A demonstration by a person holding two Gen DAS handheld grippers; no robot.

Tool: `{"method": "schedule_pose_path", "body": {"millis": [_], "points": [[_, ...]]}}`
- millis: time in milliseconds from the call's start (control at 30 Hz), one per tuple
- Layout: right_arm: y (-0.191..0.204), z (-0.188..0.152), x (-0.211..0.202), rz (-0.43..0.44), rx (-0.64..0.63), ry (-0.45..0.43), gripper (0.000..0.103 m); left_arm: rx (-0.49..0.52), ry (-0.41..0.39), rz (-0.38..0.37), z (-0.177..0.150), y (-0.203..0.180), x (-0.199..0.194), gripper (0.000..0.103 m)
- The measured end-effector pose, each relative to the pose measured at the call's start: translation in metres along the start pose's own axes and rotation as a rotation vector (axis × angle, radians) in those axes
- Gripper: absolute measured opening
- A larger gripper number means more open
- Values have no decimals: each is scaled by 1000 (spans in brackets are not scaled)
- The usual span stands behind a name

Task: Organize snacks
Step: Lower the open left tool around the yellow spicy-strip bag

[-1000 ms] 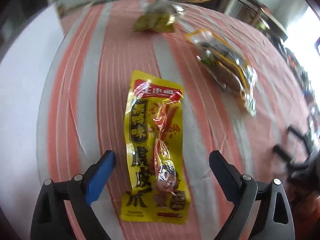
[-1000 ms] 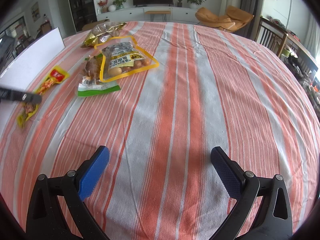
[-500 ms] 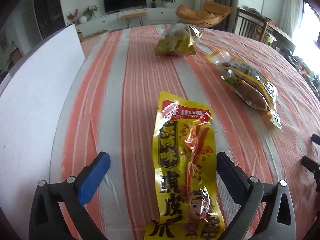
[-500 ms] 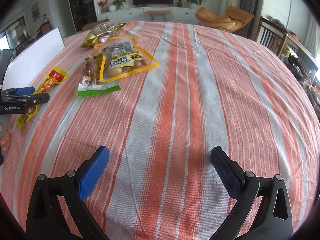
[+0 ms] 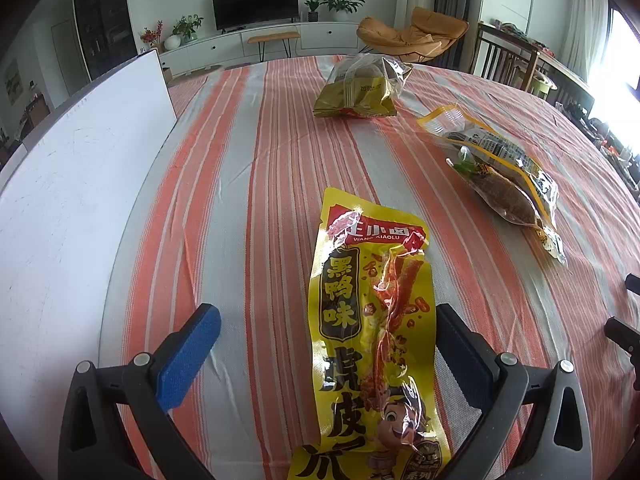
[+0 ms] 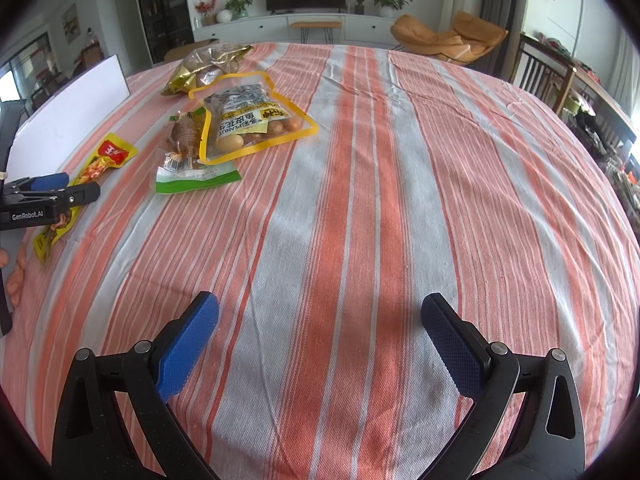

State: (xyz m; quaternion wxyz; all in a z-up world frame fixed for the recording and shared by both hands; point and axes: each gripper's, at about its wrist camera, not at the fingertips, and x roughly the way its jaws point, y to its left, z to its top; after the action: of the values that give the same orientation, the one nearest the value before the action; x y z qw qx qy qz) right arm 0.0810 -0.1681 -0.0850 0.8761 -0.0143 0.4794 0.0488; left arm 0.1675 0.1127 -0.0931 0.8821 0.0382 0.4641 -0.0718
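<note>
A long yellow snack packet (image 5: 372, 336) lies flat on the striped tablecloth, between the open jaws of my left gripper (image 5: 326, 334), nearer the right finger. It also shows in the right wrist view (image 6: 96, 168), partly under the left gripper (image 6: 52, 192). A clear peanut bag with yellow border (image 6: 252, 120) overlaps a clear and green packet (image 6: 188, 160). A gold bag (image 6: 208, 66) lies behind them. My right gripper (image 6: 320, 322) is open and empty over bare cloth.
A white board (image 5: 72, 200) lies along the table's left side. The striped cloth (image 6: 400, 200) covers the table. Chairs (image 6: 544, 76) stand at the right edge. A TV and cabinet are far behind.
My left gripper has tilted from looking down to looking forward and drawn in low around the yellow packet, which now lies between its jaws. The right gripper has not moved.
</note>
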Motion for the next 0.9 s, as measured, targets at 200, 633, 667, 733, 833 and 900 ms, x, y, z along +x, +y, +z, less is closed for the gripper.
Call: {"method": "schedule_pose_path", "body": {"millis": [200,633,667,733,833,900], "points": [[0,0,0,0,0,0,103,0,0,0,0,0,0,103],[0,0,0,0,0,0,103,-4,-1,3,1,0,1,103],[0,0,0,0,0,0,103,-4,-1,3,1,0,1,103],[0,0,0,0,0,0,103,-4,-1,3,1,0,1,103],[0,0,0,0,0,0,103,-4,-1,3,1,0,2,103],[0,0,0,0,0,0,103,-4,-1,3,1,0,2,103]]}}
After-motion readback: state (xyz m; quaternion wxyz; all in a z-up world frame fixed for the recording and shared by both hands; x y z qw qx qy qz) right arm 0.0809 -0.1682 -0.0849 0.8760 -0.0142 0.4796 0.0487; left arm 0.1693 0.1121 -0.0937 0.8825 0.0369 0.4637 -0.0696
